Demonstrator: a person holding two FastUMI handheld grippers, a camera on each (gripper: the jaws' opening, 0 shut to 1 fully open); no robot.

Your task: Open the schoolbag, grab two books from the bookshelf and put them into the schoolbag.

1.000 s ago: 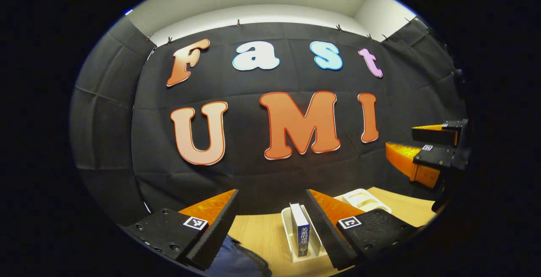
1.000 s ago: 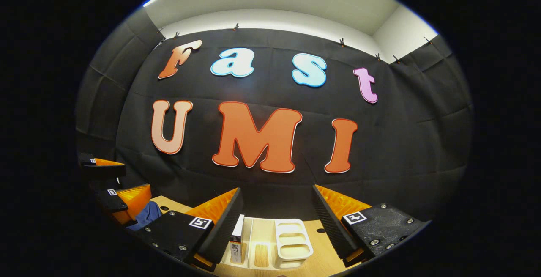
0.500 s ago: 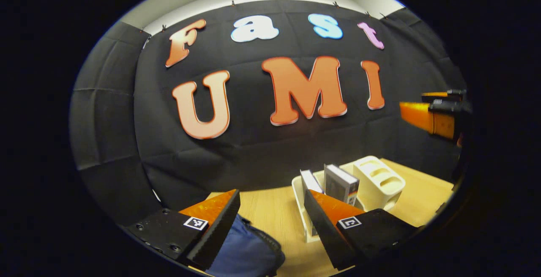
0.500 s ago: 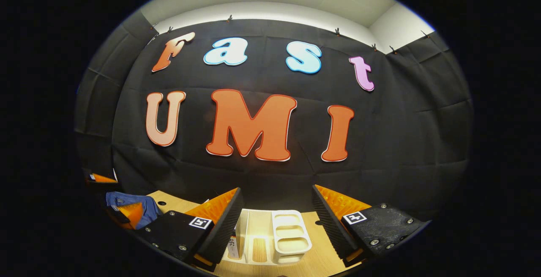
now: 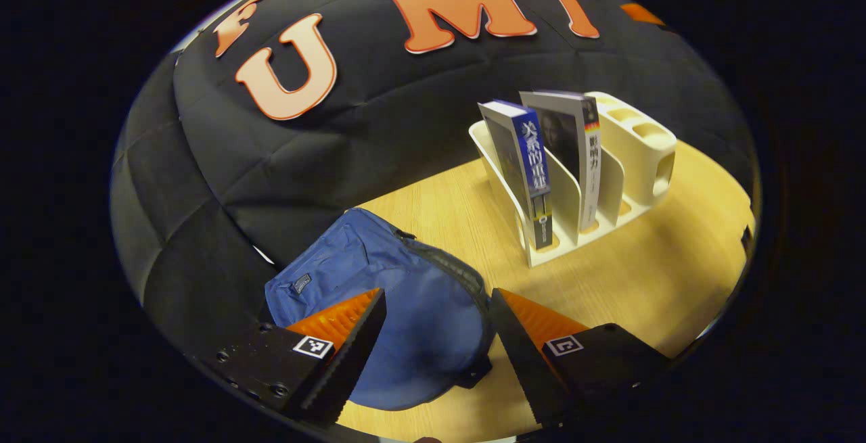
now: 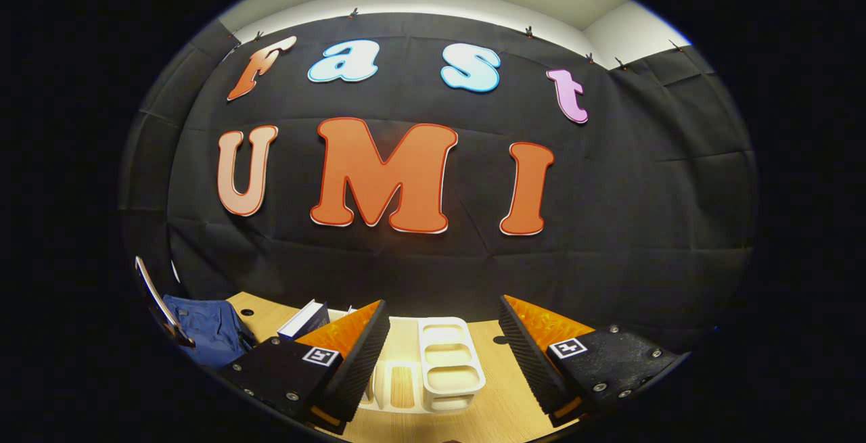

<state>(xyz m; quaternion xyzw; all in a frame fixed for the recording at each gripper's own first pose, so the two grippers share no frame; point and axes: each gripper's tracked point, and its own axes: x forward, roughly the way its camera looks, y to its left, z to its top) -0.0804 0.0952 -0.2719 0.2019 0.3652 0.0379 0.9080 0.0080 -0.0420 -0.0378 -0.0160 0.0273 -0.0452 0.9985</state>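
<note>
A blue schoolbag [image 5: 399,308] lies on the wooden table [image 5: 649,274], its dark zipper along the right edge looking closed. My left gripper [image 5: 436,335] hangs open just above it, nothing between its fingers. To the right stands a cream bookshelf rack [image 5: 629,159] holding two upright books: one with a blue spine [image 5: 531,159] and one with a grey cover [image 5: 575,152]. In the right gripper view my right gripper [image 6: 443,355] is open above the same rack [image 6: 446,372]. A book [image 6: 304,319] shows left of it and the schoolbag [image 6: 206,331] lies at far left.
The black cloth wall stands close behind the table. A thin curved metal bar [image 6: 159,301] shows at the left edge of the right gripper view, beside the bag. The rack's right end has small open compartments [image 5: 643,135].
The left gripper has tipped down and drawn toward the bag, so bag and rack now show in full. The right gripper dipped slightly. Both stayed open.
</note>
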